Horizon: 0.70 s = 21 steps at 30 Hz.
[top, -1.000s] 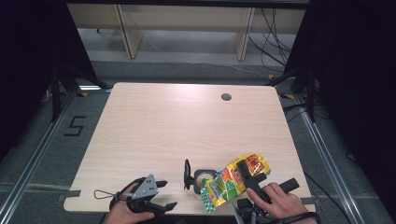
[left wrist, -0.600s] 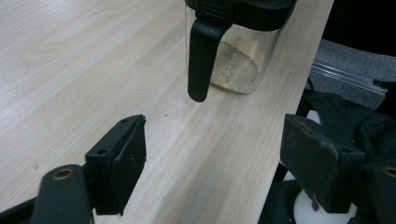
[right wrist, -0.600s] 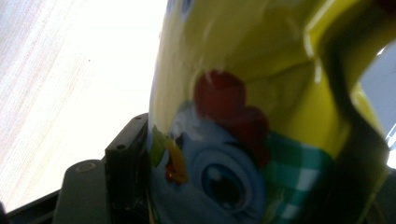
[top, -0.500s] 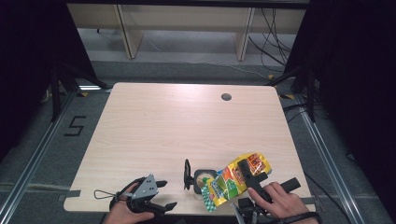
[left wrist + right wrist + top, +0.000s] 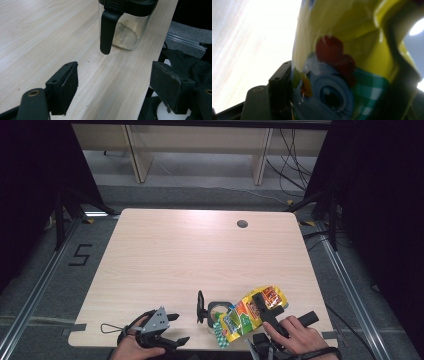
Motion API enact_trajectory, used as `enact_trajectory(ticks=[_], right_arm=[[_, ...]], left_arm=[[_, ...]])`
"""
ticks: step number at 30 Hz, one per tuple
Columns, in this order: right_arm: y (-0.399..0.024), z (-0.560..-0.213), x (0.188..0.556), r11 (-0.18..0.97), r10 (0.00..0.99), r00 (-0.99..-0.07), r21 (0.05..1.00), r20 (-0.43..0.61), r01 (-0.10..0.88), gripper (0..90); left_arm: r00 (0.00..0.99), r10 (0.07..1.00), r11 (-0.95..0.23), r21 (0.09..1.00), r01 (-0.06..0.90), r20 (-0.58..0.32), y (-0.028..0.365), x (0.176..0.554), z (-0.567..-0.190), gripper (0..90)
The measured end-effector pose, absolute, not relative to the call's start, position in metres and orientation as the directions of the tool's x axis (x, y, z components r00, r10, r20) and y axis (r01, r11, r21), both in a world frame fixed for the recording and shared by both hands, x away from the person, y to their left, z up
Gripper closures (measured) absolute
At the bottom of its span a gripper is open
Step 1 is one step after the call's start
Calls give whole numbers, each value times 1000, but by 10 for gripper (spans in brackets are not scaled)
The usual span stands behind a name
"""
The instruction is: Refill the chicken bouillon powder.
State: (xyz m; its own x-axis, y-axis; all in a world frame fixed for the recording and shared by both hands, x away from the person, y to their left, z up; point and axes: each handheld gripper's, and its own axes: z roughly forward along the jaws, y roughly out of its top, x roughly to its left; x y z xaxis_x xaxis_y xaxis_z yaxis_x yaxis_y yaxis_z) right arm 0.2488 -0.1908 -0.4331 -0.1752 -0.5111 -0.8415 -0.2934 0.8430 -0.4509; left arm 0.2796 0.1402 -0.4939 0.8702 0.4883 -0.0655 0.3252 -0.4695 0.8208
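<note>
A yellow snack bag with green, orange and blue print hangs tilted near the table's front edge, its lower end over a clear jar. My right gripper is shut on the bag. In the right gripper view the bag fills the space between the jaws of the right gripper. The jar's black lid stands up at its left. In the left gripper view the jar holds a pale crumbly layer. My left gripper rests at the front left, open and empty, pointing at the jar.
The light wooden table has a round cable hole at the back right. Its front edge lies just under both hands. Shelving legs stand behind the table, and a "5" mark is on the floor to the left.
</note>
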Motion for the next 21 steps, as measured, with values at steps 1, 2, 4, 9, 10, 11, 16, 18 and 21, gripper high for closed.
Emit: enact_trajectory(ticks=[1,2,4,9,10,11,16,18,21], right_arm=[[-191,-433,249,843,-511,-175,-451,-841,-293,310],[-191,-432,248,856,-491,-184,-433,-851,-283,310],[-192,-428,247,857,-491,-175,-437,-853,-273,310],[-191,-436,249,845,-508,-177,-447,-843,-294,311],[-190,-436,249,845,-506,-179,-443,-844,-299,311],[-190,-436,249,845,-507,-177,-445,-844,-298,311],[-190,-433,248,846,-501,-166,-439,-849,-303,311],[-190,-434,247,853,-493,-174,-433,-852,-292,311],[-190,-434,248,851,-497,-181,-435,-849,-295,311]], left_arm=[[870,488,-469,821,325,-66,140,280,-494,224],[870,489,-470,821,326,-65,140,280,-494,224],[868,492,-467,821,329,-69,139,279,-494,224],[868,492,-468,820,329,-68,139,279,-494,224],[868,492,-467,821,330,-69,140,279,-494,224],[868,492,-473,818,327,-62,140,279,-494,224],[869,492,-473,818,327,-63,140,279,-494,224],[871,487,-479,816,323,-59,140,279,-494,224],[870,490,-478,815,328,-63,140,279,-494,224]])
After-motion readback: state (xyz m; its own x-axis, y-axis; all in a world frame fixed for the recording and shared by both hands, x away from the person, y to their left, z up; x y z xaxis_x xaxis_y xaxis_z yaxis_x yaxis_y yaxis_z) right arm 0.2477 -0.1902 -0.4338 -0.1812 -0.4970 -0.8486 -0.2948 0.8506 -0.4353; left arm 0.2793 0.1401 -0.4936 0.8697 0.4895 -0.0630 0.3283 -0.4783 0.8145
